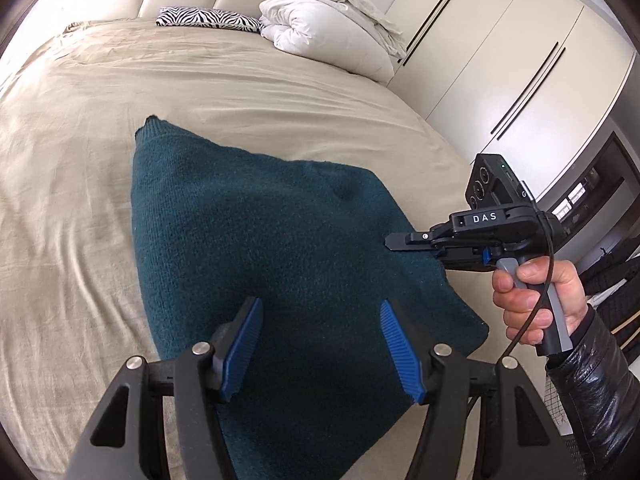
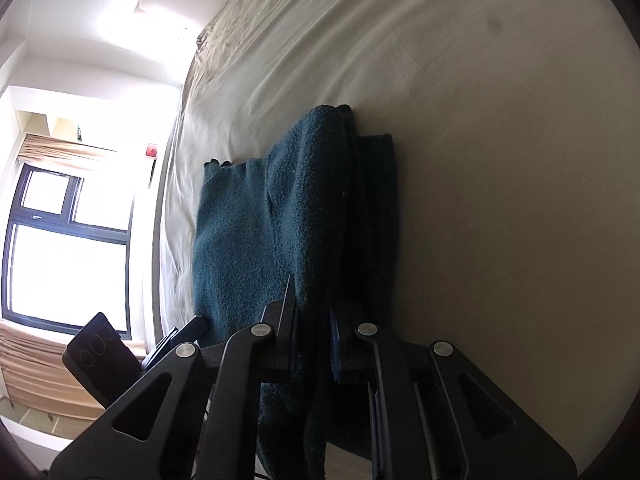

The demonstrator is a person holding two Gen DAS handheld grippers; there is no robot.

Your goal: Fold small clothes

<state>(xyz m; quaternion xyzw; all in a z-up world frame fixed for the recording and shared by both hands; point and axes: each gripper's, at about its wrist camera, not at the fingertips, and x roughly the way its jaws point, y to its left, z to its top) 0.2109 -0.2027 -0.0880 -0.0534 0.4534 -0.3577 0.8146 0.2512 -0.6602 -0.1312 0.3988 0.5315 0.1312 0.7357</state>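
From the left wrist, the left claw (image 1: pixel 320 344) is hovering spread over one teal garment (image 1: pixel 260 240) lying on the beige bed (image 1: pixel 80 160); a hand (image 1: pixel 536 304) is gripping the right claw (image 1: pixel 394 241) beside two wardrobe doors (image 1: pixel 500 60). From the right wrist, the right claw (image 2: pixel 314 320) is pinching the garment's (image 2: pixel 248 232) folded edge, one window (image 2: pixel 68 248) glowing behind.
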